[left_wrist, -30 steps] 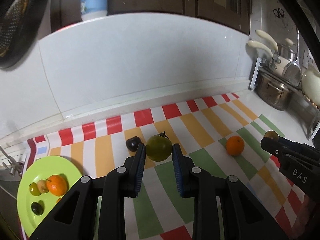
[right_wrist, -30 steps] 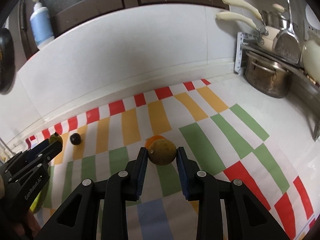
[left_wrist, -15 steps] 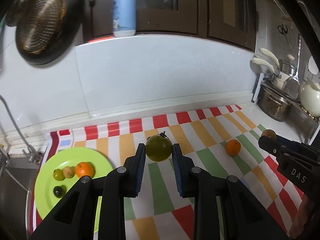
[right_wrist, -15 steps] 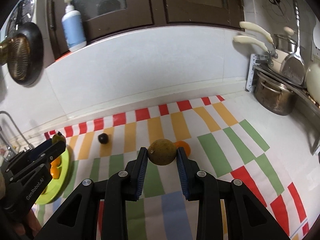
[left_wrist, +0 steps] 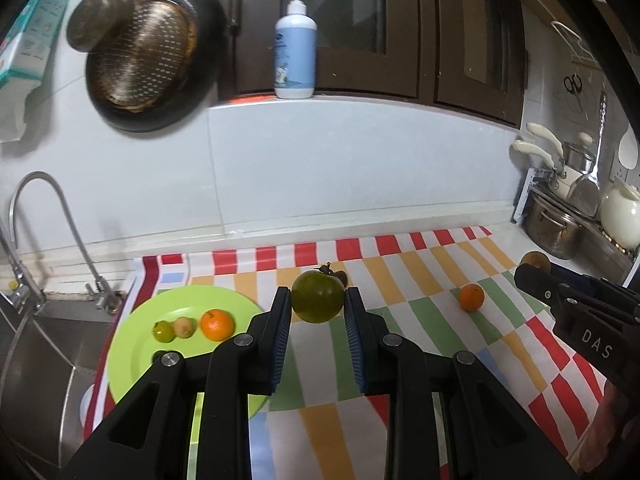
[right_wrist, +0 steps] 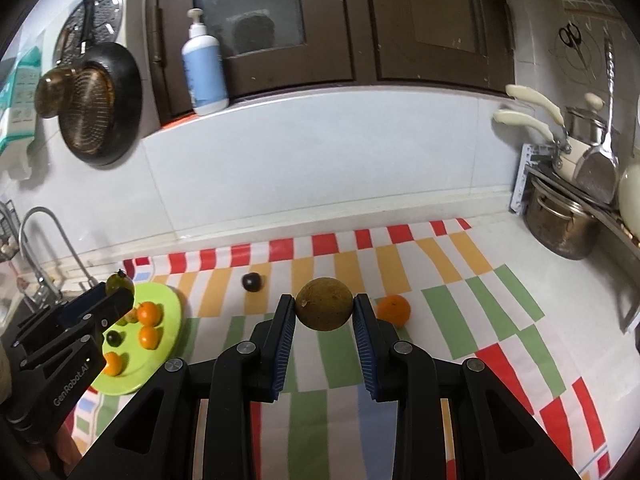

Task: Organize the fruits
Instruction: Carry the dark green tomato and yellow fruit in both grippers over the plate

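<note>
Both fruits have been lifted clear of the cloth: a green fruit is pinched by the left gripper, a brown fruit by the right gripper; the plate is judged next

wall: white tile | cabinets: dark wood | counter: white

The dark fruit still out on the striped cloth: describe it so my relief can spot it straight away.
Start at the green plate by the sink, then move right onto the striped cloth. The dark fruit sits there alone, near the cloth's back edge, left of the right gripper. It is small, round and almost black, unlike the loose orange farther right.
</note>
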### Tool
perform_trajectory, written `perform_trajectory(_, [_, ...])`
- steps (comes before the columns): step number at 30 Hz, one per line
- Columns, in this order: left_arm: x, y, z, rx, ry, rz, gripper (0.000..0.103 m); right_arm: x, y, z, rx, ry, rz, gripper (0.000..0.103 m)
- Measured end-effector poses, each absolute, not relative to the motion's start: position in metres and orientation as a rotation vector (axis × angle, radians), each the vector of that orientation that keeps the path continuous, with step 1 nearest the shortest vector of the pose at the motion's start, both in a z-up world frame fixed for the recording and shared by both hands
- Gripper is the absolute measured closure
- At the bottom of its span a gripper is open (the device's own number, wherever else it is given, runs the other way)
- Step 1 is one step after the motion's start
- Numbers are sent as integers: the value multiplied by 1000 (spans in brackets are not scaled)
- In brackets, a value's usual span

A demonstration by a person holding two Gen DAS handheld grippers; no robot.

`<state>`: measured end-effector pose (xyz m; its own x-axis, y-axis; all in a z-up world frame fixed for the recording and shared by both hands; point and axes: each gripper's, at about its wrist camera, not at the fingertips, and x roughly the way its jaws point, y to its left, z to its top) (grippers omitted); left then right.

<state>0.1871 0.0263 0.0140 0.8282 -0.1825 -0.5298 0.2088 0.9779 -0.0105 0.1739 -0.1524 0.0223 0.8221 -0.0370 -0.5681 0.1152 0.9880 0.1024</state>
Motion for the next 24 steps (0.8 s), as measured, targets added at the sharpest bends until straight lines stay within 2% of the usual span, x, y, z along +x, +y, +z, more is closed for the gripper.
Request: perform_trajectory(24, [170, 136, 5, 21, 582, -41, 76, 191, -38, 15, 69, 620, 125, 72])
